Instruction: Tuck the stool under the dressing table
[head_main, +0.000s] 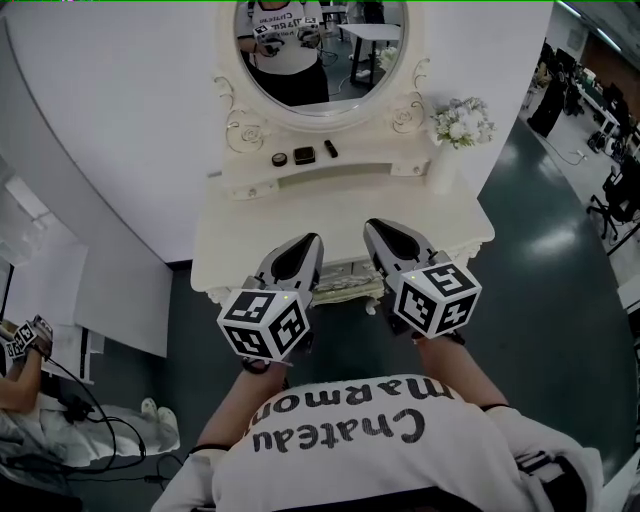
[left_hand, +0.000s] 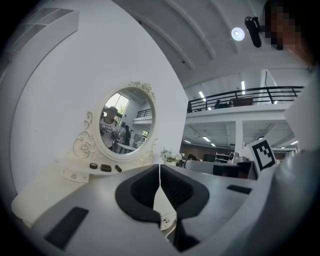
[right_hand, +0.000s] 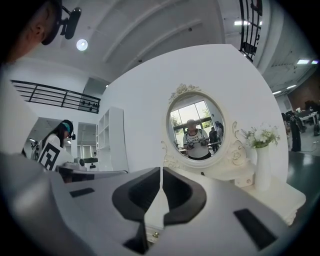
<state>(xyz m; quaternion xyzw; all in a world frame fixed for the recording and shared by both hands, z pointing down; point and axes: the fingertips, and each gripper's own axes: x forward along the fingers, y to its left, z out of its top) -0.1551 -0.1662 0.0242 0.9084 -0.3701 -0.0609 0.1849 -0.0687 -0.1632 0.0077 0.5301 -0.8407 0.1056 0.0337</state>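
Note:
The white dressing table (head_main: 330, 215) with its oval mirror (head_main: 320, 45) stands right in front of me. My left gripper (head_main: 311, 240) and right gripper (head_main: 373, 225) hover side by side over the table's front edge, both shut with nothing between the jaws. In the left gripper view the left gripper (left_hand: 160, 172) points level at the mirror (left_hand: 125, 125). The right gripper (right_hand: 161, 175) faces the mirror (right_hand: 197, 127) in its own view. A carved drawer front (head_main: 345, 288) shows between the grippers. No stool is in any view.
A white vase of flowers (head_main: 455, 130) stands on the table's right rear, and small dark items (head_main: 304, 155) lie on the shelf under the mirror. A curved white wall (head_main: 120, 120) backs the table. Another person (head_main: 20, 370) and cables (head_main: 100, 430) are at the left; office chairs (head_main: 620, 200) are at the right.

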